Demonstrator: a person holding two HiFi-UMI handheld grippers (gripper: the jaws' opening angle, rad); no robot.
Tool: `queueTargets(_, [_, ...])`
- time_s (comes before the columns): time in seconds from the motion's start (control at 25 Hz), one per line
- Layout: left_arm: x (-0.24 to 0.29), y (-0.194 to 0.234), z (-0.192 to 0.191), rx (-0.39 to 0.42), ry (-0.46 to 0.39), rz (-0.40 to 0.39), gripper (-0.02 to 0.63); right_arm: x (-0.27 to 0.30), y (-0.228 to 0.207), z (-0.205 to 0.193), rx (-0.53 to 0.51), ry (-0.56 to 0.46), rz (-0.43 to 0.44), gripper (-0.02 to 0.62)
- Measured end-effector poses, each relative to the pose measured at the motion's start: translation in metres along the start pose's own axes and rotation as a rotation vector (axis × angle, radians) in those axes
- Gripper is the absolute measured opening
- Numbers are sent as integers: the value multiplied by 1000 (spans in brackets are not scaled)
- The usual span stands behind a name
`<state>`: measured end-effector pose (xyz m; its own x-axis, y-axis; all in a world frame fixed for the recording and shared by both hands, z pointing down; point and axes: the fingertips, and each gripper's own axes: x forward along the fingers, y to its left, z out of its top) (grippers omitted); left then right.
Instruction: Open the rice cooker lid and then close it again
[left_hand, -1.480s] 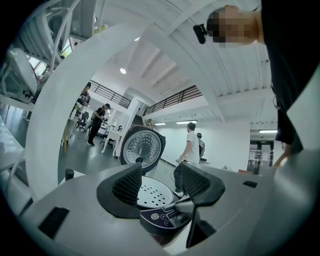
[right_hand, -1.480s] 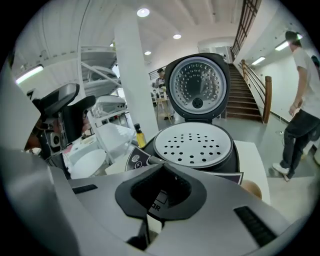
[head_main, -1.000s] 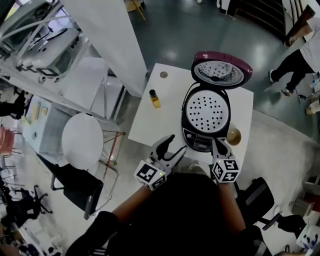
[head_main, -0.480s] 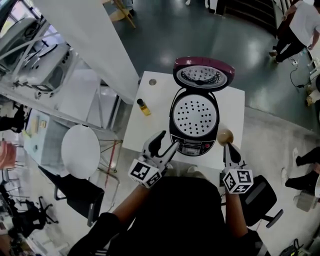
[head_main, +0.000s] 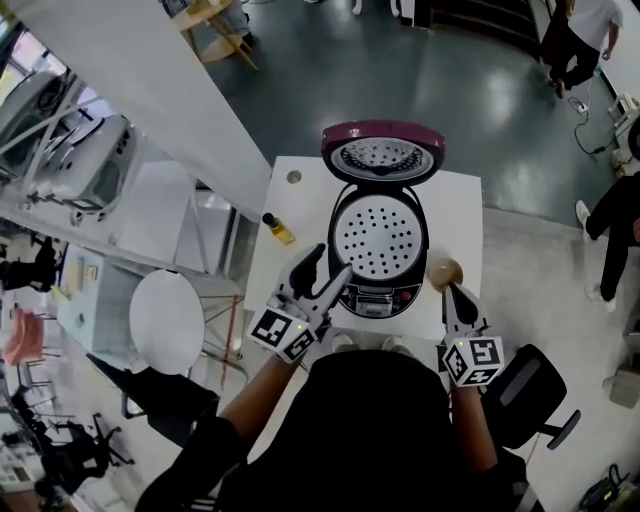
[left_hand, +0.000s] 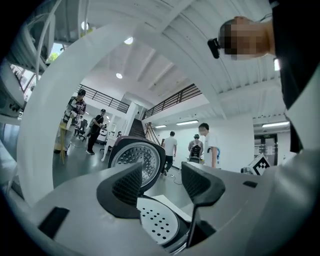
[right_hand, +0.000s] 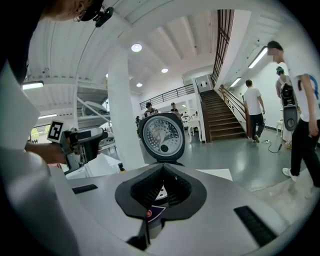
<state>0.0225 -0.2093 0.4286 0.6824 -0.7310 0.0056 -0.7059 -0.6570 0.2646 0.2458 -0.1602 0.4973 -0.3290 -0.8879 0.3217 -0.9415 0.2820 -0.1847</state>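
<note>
1. Half the job looks done. The rice cooker (head_main: 378, 240) sits mid-surface with its lid (head_main: 383, 155) fully up, standing at 12 o'clock of the pot with its shiny inner side facing the person.
2. You can look straight into the pot, where a white tray with holes (head_main: 379, 232) covers the inside.
3. The left claw (head_main: 330, 262) is at about 7 o'clock of the cooker, near its front corner. Its jaws are spread wide with nothing between them, and I can't tell if it touches the cooker body.
4. The right claw (head_main: 452, 293) is at about 4 o'clock of the cooker. Its jaws are pressed together on nothing, and it's clear of the cooker, just beside a round tan bowl (head_main: 444, 271).
5. Neither claw is on the lid, so my guess is the opening part is finished and the closing part hasn't started.
6. What's left, as I read it: get a claw up to the lid at 12 o'clock, tip it forward over the pot and press it shut.
7. Other stuff on the white surface (head_main: 300, 215): a small yellow bottle (head_main: 277, 229) at 9 o'clock of the cooker, well out of the way.
</note>
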Motion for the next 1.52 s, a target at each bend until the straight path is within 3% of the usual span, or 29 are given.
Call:
queueTargets(0.32, [39, 14, 49, 75, -45, -50, 229, 4, -2, 2, 20, -9, 10, 0])
queueTargets(0.48, [61, 25, 74, 70, -87, -65, 227, 6, -5, 4, 30, -17, 13, 0])
queueTargets(0.88, [113, 60, 122, 141, -105, -78, 229, 8, -9, 11, -13, -26, -1, 0])
queueTargets(1.24, [162, 100, 137, 192, -58, -60, 227, 10, -14, 15, -2, -36, -22, 0])
queueTargets(1.52, [190, 124, 129, 174, 3, -63, 230, 8, -14, 19, -3, -39, -25, 0])
